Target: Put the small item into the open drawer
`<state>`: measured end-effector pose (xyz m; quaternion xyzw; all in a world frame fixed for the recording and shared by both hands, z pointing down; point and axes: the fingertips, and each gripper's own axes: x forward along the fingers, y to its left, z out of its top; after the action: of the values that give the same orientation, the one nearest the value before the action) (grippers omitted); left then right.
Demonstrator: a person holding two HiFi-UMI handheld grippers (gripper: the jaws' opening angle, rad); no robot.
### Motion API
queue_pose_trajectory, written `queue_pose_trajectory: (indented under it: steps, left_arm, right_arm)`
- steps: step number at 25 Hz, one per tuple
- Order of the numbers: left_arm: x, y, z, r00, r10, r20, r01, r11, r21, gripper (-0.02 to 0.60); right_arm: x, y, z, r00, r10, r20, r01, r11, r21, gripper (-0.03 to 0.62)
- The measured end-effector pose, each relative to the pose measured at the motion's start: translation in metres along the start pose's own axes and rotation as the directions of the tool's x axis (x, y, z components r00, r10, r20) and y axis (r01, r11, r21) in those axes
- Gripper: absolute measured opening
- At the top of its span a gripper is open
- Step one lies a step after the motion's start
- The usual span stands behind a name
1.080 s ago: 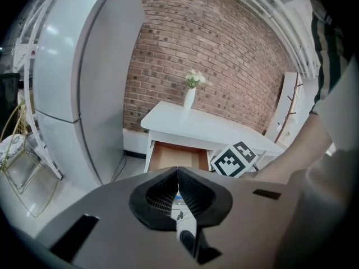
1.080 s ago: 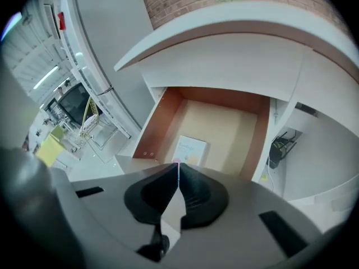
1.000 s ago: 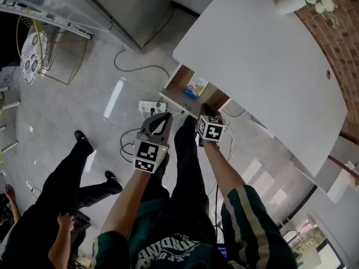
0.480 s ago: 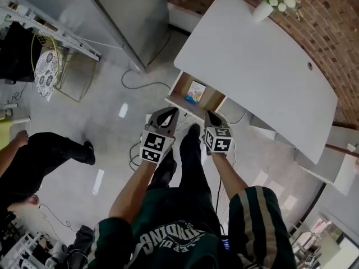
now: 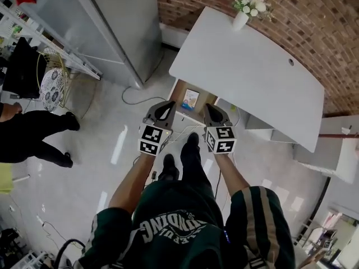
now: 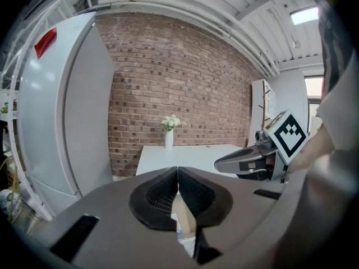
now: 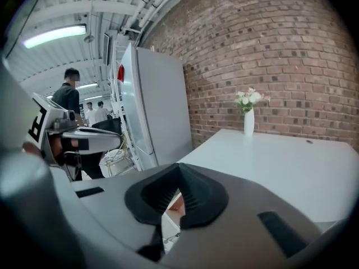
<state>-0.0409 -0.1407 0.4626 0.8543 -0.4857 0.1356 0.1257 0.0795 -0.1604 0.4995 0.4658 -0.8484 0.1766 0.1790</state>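
standing at far left of the head view is a person in black [image 5: 31,139], w/ a patterned round seat [image 5: 50,88] just above them in frame and a tall grey fridge [image 5: 115,21] to the right of that. next comes the left gripper [image 5: 166,106], held out over the pale floor [image 5: 112,167] w/ its nose toward the desk. its own view shows the jaws pressed together at the tips, nothing between them. just right of it and a bit further out is the open drawer [image 5: 178,90], wood-lined, sticking out from under the near edge of the white table [image 5: 252,77]. the small item [image 5: 190,98], a blue & white packet, lies inside the drawer, and neither gripper touches it. the right gripper [image 5: 208,108] hovers near the drawer's right front corner, about level w/ the left one. its own view shows the jaws closed tight & empty. at the table's far end stands a white vase of flowers [image 5: 242,17], w/ the brick wall [image 5: 291,15] behind it.
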Motion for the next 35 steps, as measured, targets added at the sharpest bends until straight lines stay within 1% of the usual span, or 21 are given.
queue_pose_trajectory:
  steps: [3,9,15,24,35]
  left_arm:
    - [-0.008,-0.005,0.021,1.0,-0.003,0.026,0.002,1.0,0.026,0.015]
    - [-0.022,-0.012,0.045,0.998,-0.006,0.067,0.002,0.998,0.06,0.015]
    - [-0.035,-0.017,0.066,0.994,-0.016,0.107,0.006,0.996,0.088,0.015]
    - [-0.055,-0.024,0.075,0.99,-0.023,0.142,0.009,0.995,0.095,0.015]
    - [-0.067,-0.027,0.072,0.99,-0.026,0.142,0.01,0.994,0.11,0.015]
  right_arm:
    - [-0.02,0.004,0.023,0.999,-0.002,0.043,0.002,1.0,-0.017,0.025]
    - [-0.045,-0.003,0.043,0.996,-0.035,0.085,0.037,0.999,-0.026,0.025]
    - [-0.067,0.0,0.069,0.988,-0.054,0.144,0.062,0.997,-0.053,0.025]
    - [-0.091,0.009,0.067,0.983,-0.064,0.172,0.073,0.996,-0.05,0.025]
    - [-0.099,0.021,0.066,0.98,-0.057,0.193,0.067,0.997,-0.045,0.025]
